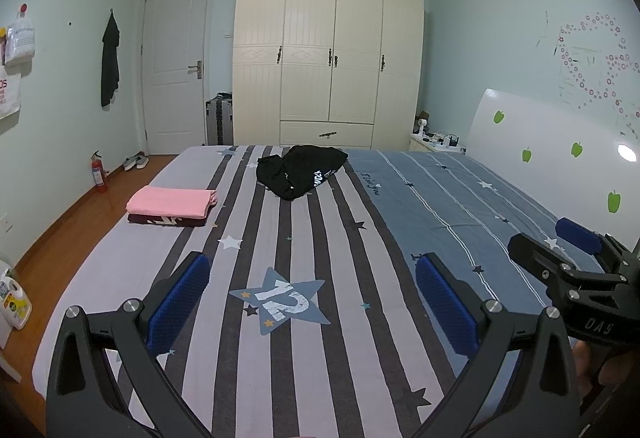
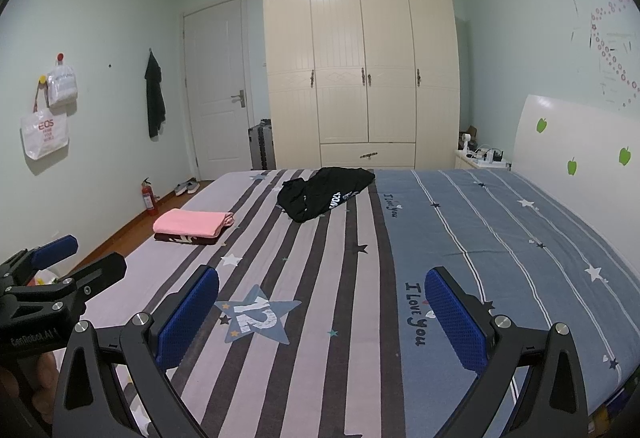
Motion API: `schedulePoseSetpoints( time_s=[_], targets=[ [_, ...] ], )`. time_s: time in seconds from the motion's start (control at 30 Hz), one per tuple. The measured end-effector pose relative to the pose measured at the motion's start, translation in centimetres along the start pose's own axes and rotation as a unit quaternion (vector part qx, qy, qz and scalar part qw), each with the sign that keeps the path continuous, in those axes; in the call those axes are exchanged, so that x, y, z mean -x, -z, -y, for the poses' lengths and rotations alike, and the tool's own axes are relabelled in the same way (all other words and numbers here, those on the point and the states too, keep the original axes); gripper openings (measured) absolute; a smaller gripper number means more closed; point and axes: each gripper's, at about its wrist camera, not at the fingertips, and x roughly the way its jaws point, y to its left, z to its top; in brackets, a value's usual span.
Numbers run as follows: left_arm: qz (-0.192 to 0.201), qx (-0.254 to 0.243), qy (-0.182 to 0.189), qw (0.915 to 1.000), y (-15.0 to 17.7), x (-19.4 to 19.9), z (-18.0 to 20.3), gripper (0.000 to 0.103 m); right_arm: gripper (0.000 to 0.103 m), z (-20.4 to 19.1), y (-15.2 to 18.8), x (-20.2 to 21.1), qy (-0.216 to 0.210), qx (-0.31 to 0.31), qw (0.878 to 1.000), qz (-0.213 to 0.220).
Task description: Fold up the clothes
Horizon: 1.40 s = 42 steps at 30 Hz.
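Observation:
A crumpled black garment [image 1: 302, 169] [image 2: 324, 192] with white lettering lies unfolded near the far edge of the striped bed [image 1: 280, 238] [image 2: 320, 278]. On the bed's left side a folded pink garment [image 1: 170, 201] [image 2: 191, 222] rests on a folded dark maroon one [image 1: 160, 220] [image 2: 180, 238]. My left gripper [image 1: 312, 298] hovers open above the near part of the bed, with nothing between its blue pads. My right gripper [image 2: 322, 312] is also open and empty, beside the left one. Each gripper shows at the edge of the other's view: the right gripper [image 1: 560, 242], the left gripper [image 2: 76, 258].
A cream wardrobe [image 1: 328, 50] stands behind the bed, a white door [image 1: 176, 58] to its left, a suitcase [image 1: 219, 120] between them. A white headboard [image 1: 560, 158] runs along the right. Wooden floor [image 1: 60, 230], a fire extinguisher [image 1: 98, 172] and a detergent bottle [image 1: 14, 304] lie left.

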Motion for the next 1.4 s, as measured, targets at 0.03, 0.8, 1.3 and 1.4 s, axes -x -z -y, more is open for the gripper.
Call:
schedulePoseSetpoints(
  time_s=[0.03,0.8,1.3,1.4],
  targets=[
    [0.0,0.0,0.0,1.0,-0.02,0.0,0.07,0.102,0.102,-0.04,-0.05,0.04,0.0,0.0,1.0,0.0],
    [0.003,0.0,-0.002,1.0,0.21,-0.17,0.02,0.102,0.102,-0.02,-0.34,0.16,0.0,0.0,1.0,-0.001],
    [0.003,-0.001,-0.002,1.0,0.6,-0.46,-0.03,0.102,0.102,-0.31,0.3,-0.15,0.0,-0.001,1.0,-0.001],
    [0.002,0.0,-0.003,1.0,0.67,-0.66,-0.04,0.102,0.102,-0.23,0.33,-0.41,0.0,-0.001,1.0,-0.003]
  ],
)
